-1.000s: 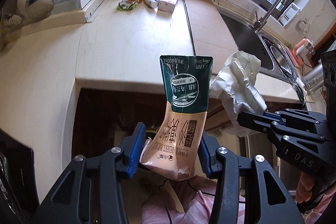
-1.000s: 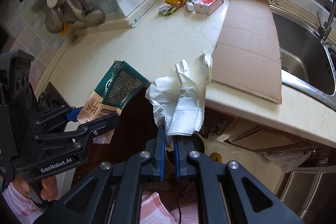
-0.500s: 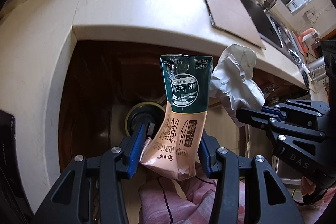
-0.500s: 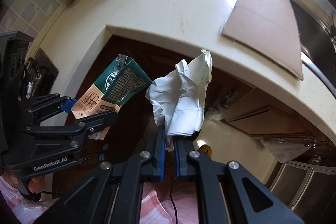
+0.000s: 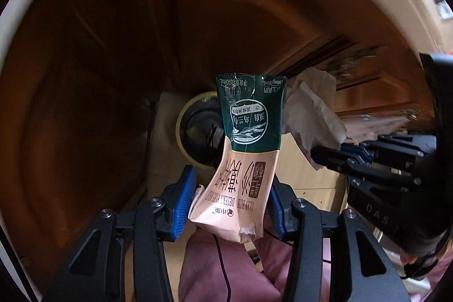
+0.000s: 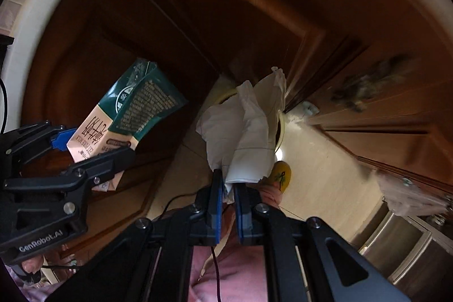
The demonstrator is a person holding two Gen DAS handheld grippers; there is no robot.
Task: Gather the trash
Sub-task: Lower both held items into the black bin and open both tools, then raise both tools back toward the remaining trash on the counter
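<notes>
We have both come down since a second ago — the worktop is now only a pale rim, and dark cabinet doors [image 5: 113, 61] fill the view. Our left gripper [image 5: 229, 203] pinches the milk carton [image 5: 249, 137]; our right gripper [image 6: 226, 188] is pressed together on the crumpled paper [image 6: 249, 126]. Below — the round bin [image 5: 195, 129], its mouth open, with bare floor [image 6: 325, 160] beside it.

The carton [image 5: 249, 149] was dark green over pale peach, the crumpled paper [image 6: 249, 129] white, the tongs' pads [image 5: 182, 205] blue.
</notes>
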